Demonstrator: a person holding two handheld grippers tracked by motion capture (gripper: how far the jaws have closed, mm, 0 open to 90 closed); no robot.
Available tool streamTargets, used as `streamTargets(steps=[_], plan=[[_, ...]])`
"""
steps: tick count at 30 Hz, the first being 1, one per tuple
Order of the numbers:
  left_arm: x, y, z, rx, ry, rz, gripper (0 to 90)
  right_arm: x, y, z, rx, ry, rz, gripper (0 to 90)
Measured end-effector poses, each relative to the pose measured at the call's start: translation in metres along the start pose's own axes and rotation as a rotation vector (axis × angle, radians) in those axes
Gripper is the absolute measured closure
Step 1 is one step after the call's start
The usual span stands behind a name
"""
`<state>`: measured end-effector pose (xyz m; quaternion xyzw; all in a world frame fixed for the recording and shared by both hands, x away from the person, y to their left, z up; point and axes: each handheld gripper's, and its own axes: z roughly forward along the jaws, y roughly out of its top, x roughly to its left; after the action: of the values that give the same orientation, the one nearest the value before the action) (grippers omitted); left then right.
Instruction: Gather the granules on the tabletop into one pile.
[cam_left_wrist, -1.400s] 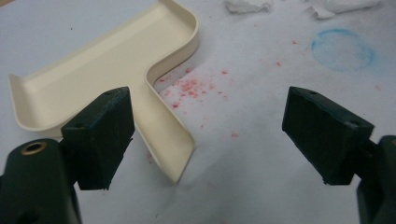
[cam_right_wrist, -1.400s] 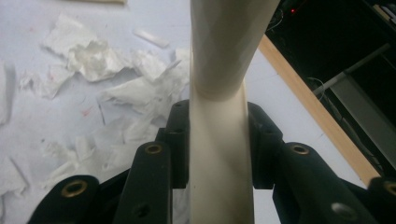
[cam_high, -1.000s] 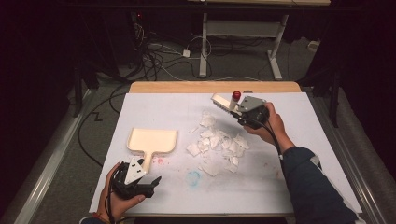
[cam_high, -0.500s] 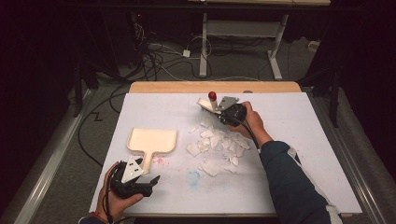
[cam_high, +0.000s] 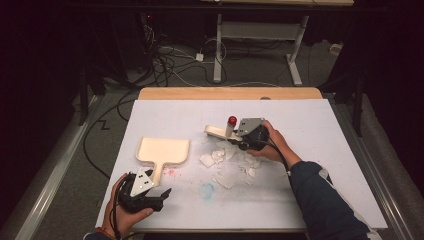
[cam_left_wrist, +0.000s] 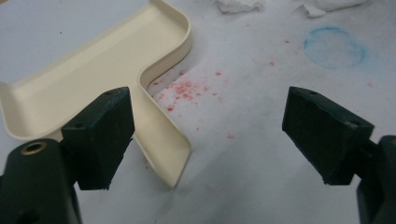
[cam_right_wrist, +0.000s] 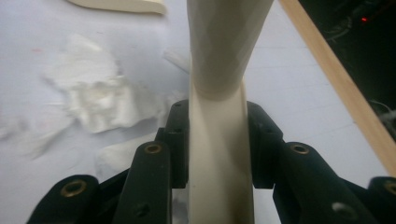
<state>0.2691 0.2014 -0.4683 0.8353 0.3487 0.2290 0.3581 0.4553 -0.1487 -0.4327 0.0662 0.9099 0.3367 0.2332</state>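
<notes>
My right gripper (cam_high: 235, 137) is shut on the handle of a cream brush (cam_high: 216, 132), which sticks out to the left, low over the white table sheet (cam_high: 320, 140). In the right gripper view the cream handle (cam_right_wrist: 219, 70) runs up between the pads (cam_right_wrist: 177, 135). Torn white paper scraps (cam_high: 232, 162) lie just in front of it, and they appear as a crumpled heap (cam_right_wrist: 98, 98) to the left. A cream dustpan (cam_high: 162, 150) lies flat at the left. My left gripper (cam_high: 162, 197) rests open near the front edge, its jaws (cam_left_wrist: 208, 126) wide beside the dustpan handle (cam_left_wrist: 166, 144).
A blue ring stain (cam_high: 206, 190) and red specks (cam_left_wrist: 187, 88) mark the sheet near the dustpan. The wooden table edge (cam_high: 230, 93) runs along the back. Cables (cam_high: 170, 60) and a white desk frame (cam_high: 260, 32) lie on the floor beyond.
My right gripper has carried the brush left and then down toward me, to the far edge of the paper scraps. The left gripper and the dustpan have stayed put.
</notes>
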Motion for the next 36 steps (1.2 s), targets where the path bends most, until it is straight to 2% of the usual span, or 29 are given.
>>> streamTargets(steps=[1, 3, 4, 5, 6, 10, 13, 14, 16, 18, 22, 26, 33, 36], plan=[[0.0, 0.0, 0.0, 0.0, 0.0, 0.0, 16.3, 0.003, -0.002, -0.003, -0.004, 0.014, -0.002, 68.0], [-0.001, 0.0, 0.001, 0.003, -0.004, 0.002, 16.3, 0.007, -0.005, -0.009, -0.013, 0.033, -0.044, 67.9], [-0.001, 0.0, 0.001, 0.008, -0.003, 0.005, 16.3, 0.012, -0.007, -0.012, -0.007, 0.04, -0.028, 67.8], [-0.001, 0.0, 0.002, 0.01, -0.005, 0.005, 16.3, 0.013, -0.008, -0.014, -0.022, 0.057, -0.052, 67.9], [-0.002, 0.0, 0.002, 0.012, -0.007, 0.007, 16.3, 0.017, -0.01, -0.018, -0.026, 0.063, -0.044, 67.9], [-0.006, 0.001, 0.004, 0.018, -0.014, 0.019, 16.3, 0.025, -0.014, -0.032, -0.04, 0.078, -0.062, 68.0], [-0.007, 0.001, 0.006, 0.026, -0.017, 0.027, 16.3, 0.028, -0.016, -0.043, -0.056, 0.054, -0.058, 68.2], [-0.008, 0.002, 0.006, 0.027, -0.018, 0.029, 16.3, 0.028, -0.016, -0.047, -0.059, 0.03, -0.051, 68.1], [-0.008, 0.002, 0.006, 0.026, -0.017, 0.026, 16.3, 0.027, -0.016, -0.055, -0.085, -0.007, -0.028, 68.2], [-0.008, 0.002, 0.006, 0.031, -0.017, 0.027, 16.3, 0.025, -0.018, -0.064, -0.124, -0.03, 0.017, 68.2], [-0.008, 0.002, 0.006, 0.031, -0.015, 0.029, 16.3, 0.021, -0.019, -0.078, -0.117, -0.103, 0.024, 68.2], [-0.009, 0.001, 0.006, 0.031, -0.017, 0.03, 16.3, 0.017, -0.024, -0.091, -0.129, -0.164, 0.072, 68.1], [-0.009, 0.003, 0.006, 0.032, -0.017, 0.037, 16.3, 0.007, -0.031, -0.111, -0.24, -0.18, 0.253, 68.2], [-0.009, 0.002, 0.006, 0.033, -0.018, 0.037, 16.3, 0.007, -0.03, -0.119, -0.226, -0.224, 0.269, 68.1]])
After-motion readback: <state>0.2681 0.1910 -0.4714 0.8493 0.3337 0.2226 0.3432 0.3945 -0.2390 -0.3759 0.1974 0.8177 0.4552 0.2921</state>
